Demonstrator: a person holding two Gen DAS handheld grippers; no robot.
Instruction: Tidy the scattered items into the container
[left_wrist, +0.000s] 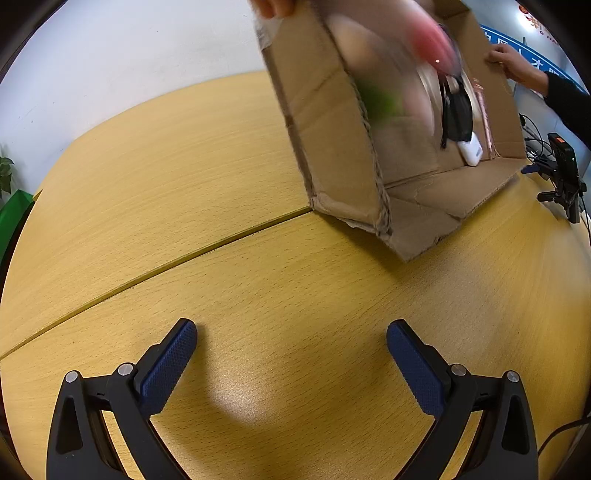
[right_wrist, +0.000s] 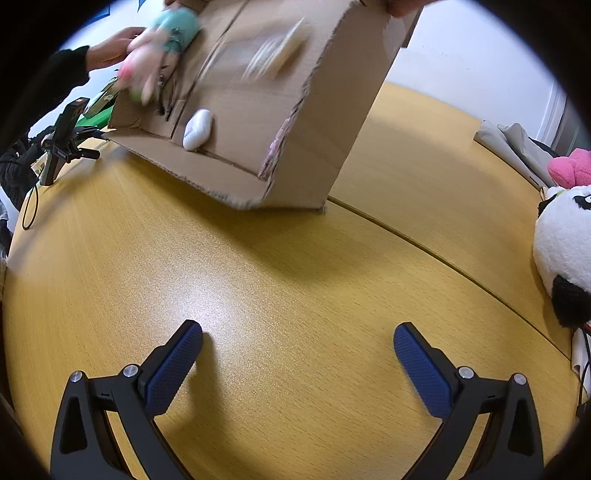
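A cardboard box (left_wrist: 328, 122) (right_wrist: 321, 140) is tipped steeply over the wooden table (left_wrist: 221, 258) (right_wrist: 295, 280), held at its top edges by a person's hands (left_wrist: 513, 62) (right_wrist: 110, 48). Blurred items tumble inside it: a pink and teal soft toy (right_wrist: 159, 51), a pink blur (left_wrist: 432, 44), a green blur (left_wrist: 380, 103), a flat pale packet (right_wrist: 277, 51), a black item (left_wrist: 456, 114). A white mouse (left_wrist: 470, 150) (right_wrist: 198, 129) lies near the box's lower edge. My left gripper (left_wrist: 291, 345) and right gripper (right_wrist: 298, 349) stand open over bare table, well short of the box.
A small black camera on a stand (left_wrist: 563, 173) (right_wrist: 61, 144) sits with cables at the table's far edge. A panda plush with a pink bow (right_wrist: 565, 229) and grey fabric (right_wrist: 513, 144) lie at the right. A seam (left_wrist: 155, 271) crosses the tabletop.
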